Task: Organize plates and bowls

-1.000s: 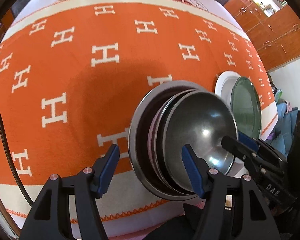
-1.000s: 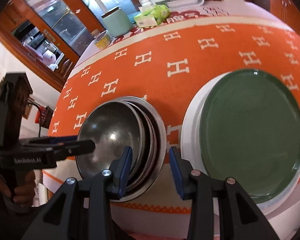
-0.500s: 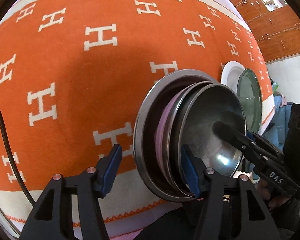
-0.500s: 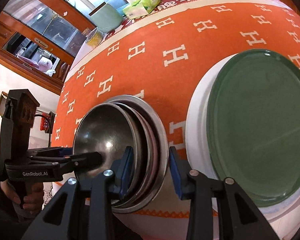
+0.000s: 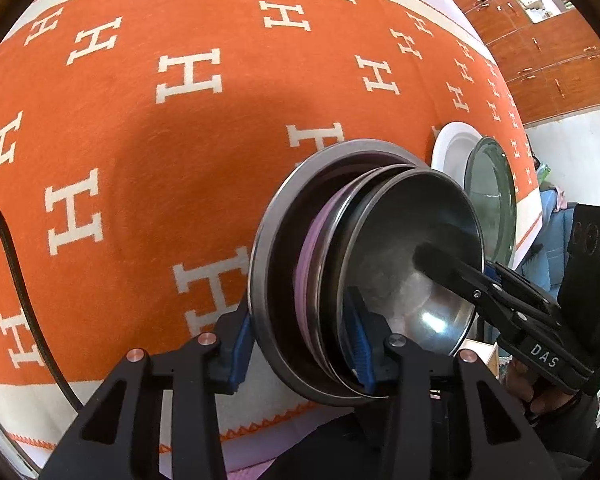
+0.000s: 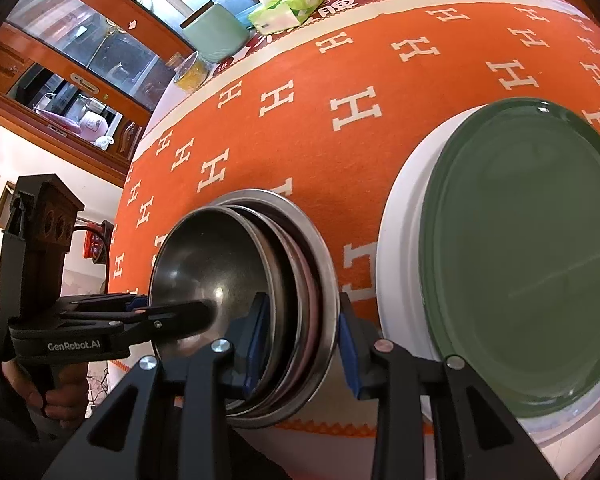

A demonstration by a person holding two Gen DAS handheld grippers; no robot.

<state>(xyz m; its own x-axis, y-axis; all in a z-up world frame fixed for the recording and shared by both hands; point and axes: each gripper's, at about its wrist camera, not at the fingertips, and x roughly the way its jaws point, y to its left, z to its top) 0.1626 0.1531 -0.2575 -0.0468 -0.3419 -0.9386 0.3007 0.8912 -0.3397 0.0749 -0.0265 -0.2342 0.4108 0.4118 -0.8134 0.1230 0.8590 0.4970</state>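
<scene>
A stack of nested metal bowls (image 5: pixel 380 260), with a pink one between them, sits near the front edge of the orange cloth. My left gripper (image 5: pixel 298 332) straddles the stack's near-left rims. Its jaws are closing: one pad is outside the big outer bowl, the other inside the top bowl, both against metal. My right gripper (image 6: pixel 302 320) clamps the opposite rims of the stack (image 6: pixel 220 280) the same way. Each gripper shows in the other's view, the right gripper (image 5: pixel 452 268) and the left gripper (image 6: pixel 172 312). Beside the stack a green plate (image 6: pixel 520 260) lies on a white plate (image 6: pixel 400 240).
The orange cloth with white H marks (image 5: pixel 180 160) covers the table, and its front edge is right below both grippers. A green tissue pack (image 6: pixel 288 8), a mint container (image 6: pixel 216 32) and a jar (image 6: pixel 192 72) stand at the back. A black cable (image 5: pixel 16 264) hangs at left.
My left gripper's jaws have narrowed from wide apart to both sides of the stack's rims. The right gripper's inner finger has reached further into the top bowl.
</scene>
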